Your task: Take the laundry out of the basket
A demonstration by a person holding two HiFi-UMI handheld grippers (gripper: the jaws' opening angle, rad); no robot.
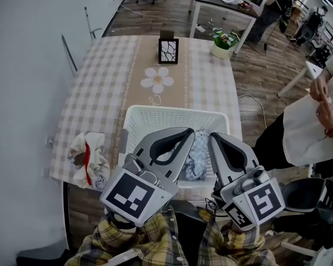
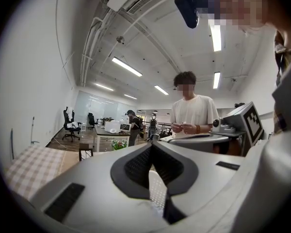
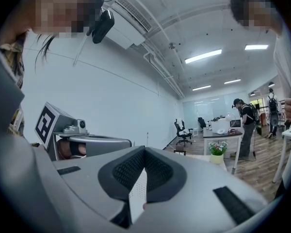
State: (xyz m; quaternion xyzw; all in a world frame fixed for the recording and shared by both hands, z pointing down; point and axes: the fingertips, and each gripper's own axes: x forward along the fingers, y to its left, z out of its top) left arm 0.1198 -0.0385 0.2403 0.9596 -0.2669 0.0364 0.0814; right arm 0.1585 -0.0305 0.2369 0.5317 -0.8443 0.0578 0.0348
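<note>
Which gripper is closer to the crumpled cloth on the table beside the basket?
Left. The left gripper is over the basket, right of the cloth; the right gripper is farther right again.

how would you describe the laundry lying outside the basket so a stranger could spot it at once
Find the checked table, then the white basket at its near edge. Just left of the basket, at the table's near left corner, lies a crumpled cloth: whitish with a red stripe, unlike the bluish laundry inside the basket.
</note>
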